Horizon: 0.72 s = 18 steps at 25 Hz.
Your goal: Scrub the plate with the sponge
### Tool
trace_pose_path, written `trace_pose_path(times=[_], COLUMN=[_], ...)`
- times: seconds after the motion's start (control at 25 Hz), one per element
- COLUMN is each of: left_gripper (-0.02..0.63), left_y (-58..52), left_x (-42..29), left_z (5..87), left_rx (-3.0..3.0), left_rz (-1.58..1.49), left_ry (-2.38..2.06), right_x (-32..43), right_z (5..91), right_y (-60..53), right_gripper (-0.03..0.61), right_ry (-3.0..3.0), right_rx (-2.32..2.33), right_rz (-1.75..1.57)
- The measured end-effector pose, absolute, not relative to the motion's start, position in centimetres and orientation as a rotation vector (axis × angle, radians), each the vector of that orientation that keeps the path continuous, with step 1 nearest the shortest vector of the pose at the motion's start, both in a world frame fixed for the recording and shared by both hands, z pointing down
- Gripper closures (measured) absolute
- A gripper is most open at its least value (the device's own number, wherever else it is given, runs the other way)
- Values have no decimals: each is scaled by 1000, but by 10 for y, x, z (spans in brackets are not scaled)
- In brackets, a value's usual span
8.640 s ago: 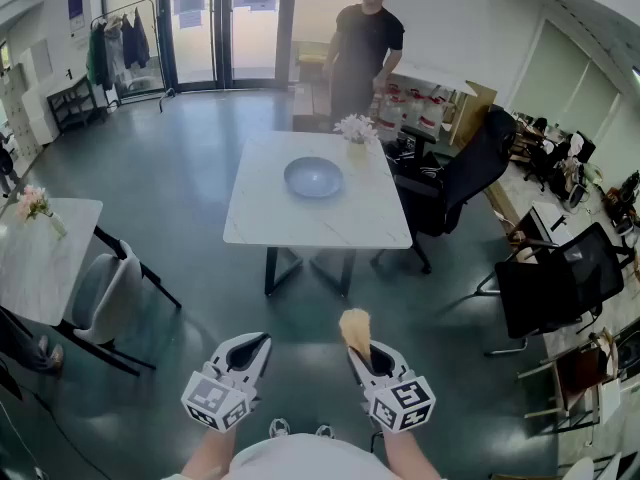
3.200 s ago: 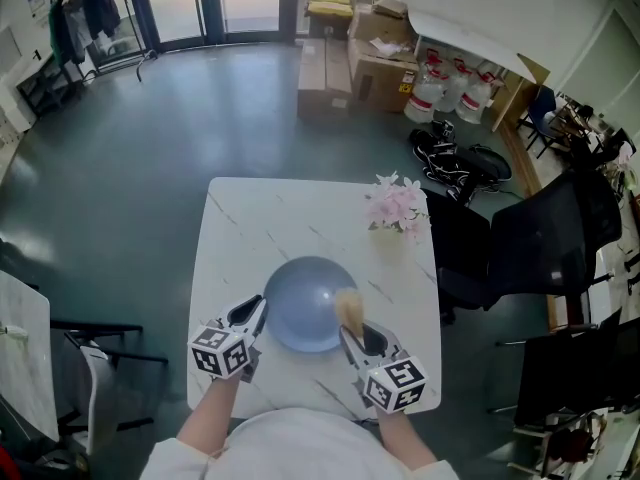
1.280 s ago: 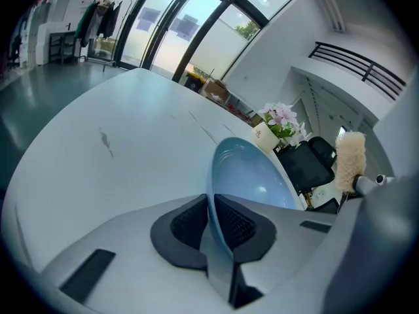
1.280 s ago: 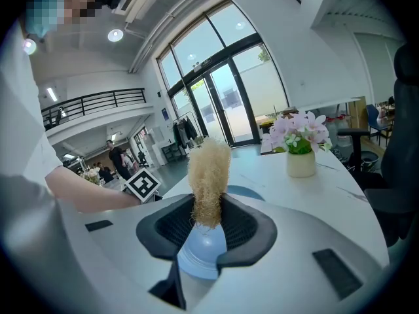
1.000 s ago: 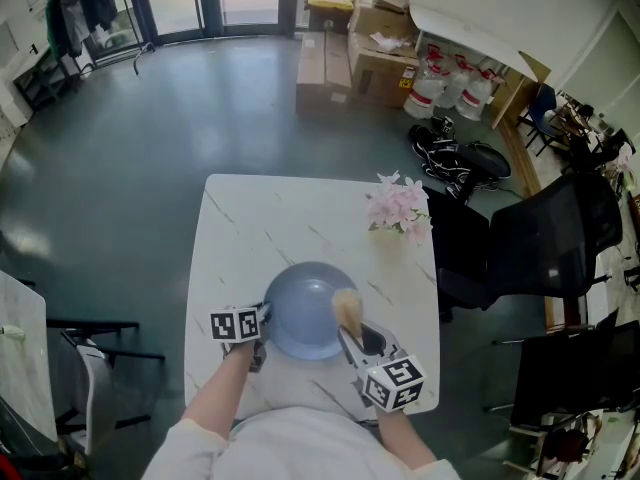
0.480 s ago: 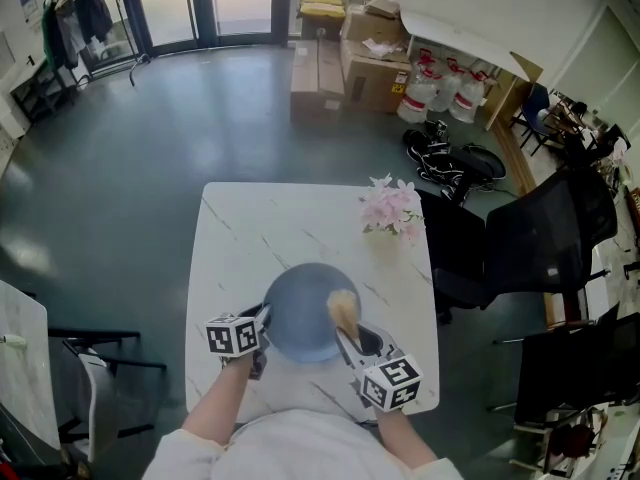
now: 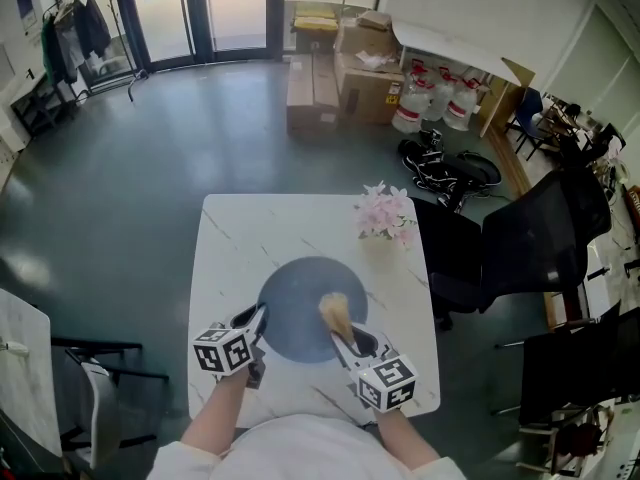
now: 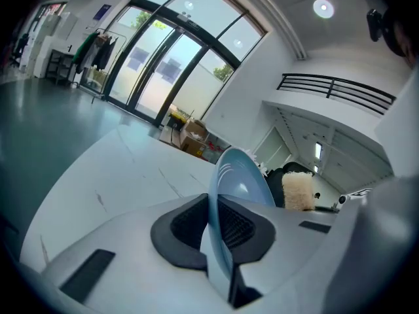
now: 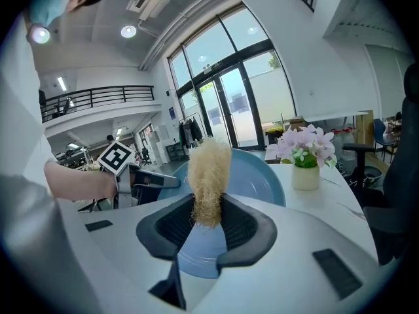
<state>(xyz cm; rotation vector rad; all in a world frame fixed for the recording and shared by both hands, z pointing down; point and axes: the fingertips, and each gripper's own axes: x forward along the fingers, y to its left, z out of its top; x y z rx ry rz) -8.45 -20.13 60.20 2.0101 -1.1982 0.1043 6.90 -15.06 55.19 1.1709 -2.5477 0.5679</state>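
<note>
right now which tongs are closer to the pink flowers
Right. The right tongs, clamping the sponge, sit just below the flowers on their side of the table. The left tongs grip the plate at its left rim, farther off.

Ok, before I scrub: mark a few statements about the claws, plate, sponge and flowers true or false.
1. The left claw is shut on the plate's rim. True.
2. The flowers stand near the table's far right corner. True.
3. The sponge lies loose on the table. False: the right claw grips it, over the plate.
4. The plate is white. False: it is blue.
</note>
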Motion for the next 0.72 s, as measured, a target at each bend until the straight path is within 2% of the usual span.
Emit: trace_pose_path(times=[0.72], left_gripper=[571], left_y=[-178], left_x=[-86], left_z=[531], left_rx=[2212], left_rz=[61], left_ry=[-1271], right_x=[28], right_z=[554], right_y=[-129], right_gripper=[460], right_ry=[-2501], right_rx=[917], right_rz=[434])
